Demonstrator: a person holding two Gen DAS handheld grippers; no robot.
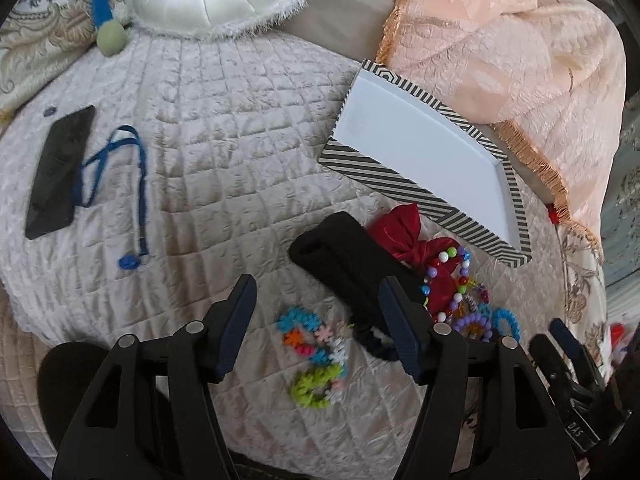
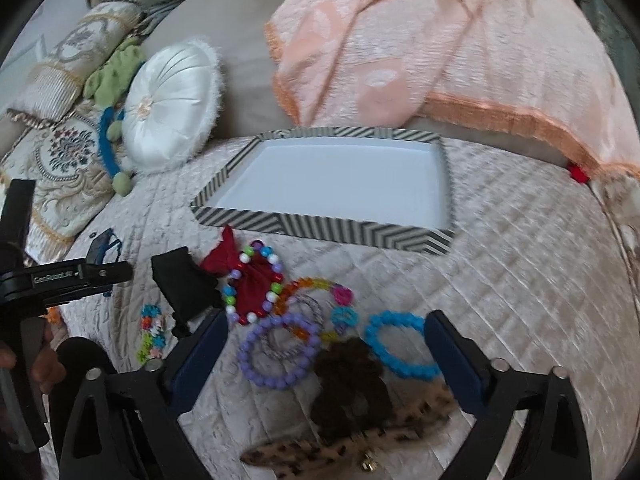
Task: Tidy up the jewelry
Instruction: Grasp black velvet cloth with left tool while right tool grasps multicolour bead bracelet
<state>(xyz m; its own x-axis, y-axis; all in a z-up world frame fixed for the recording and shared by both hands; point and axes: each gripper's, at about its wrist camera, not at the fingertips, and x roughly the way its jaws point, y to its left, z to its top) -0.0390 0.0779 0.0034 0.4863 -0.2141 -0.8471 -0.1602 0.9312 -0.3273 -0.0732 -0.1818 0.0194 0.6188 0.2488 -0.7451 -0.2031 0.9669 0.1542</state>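
Quilted bedspread, round white cushion, peach blanket.

The tray lay on the bed, its far edge under the blanket. The bracelets lay heaped before the tray's near edge (several overlapping). A round cushion sat left of the tray; the phone lay well to the left.
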